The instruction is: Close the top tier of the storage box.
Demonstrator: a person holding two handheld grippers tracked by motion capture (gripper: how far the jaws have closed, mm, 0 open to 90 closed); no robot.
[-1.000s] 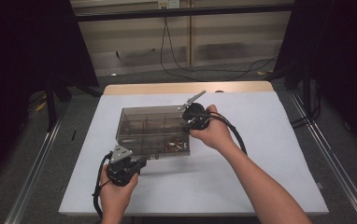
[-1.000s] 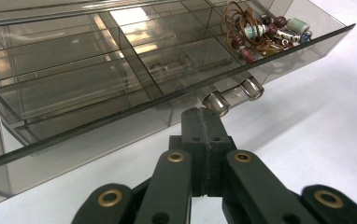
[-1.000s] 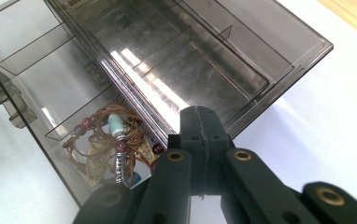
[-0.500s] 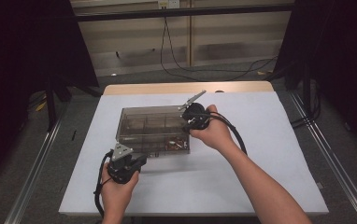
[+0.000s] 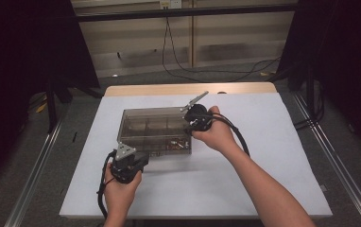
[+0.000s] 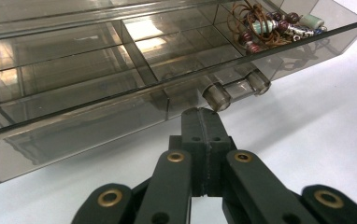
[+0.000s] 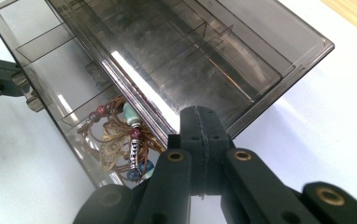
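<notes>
Nothing is shifting since a second ago: both hands are holding still. The smoky plastic organizer box (image 5: 155, 131) is sitting mid-table, beads (image 6: 265, 25) in a corner compartment. Left gripper (image 6: 203, 114) is clenched empty at the front latch (image 6: 216, 95); right gripper (image 7: 200, 114), also clenched, is nudging the lid (image 7: 204, 51). Closing looks underway; next it's needing a firm downward press.

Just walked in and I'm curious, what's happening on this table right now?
A person is working on a smoky clear organizer box with tongs in each hand. The left tongs, shut, sit at the latch on the box's front. The right tongs, also shut, rest against the lid's edge. A beaded cord bracelet lies in one corner compartment.
</notes>
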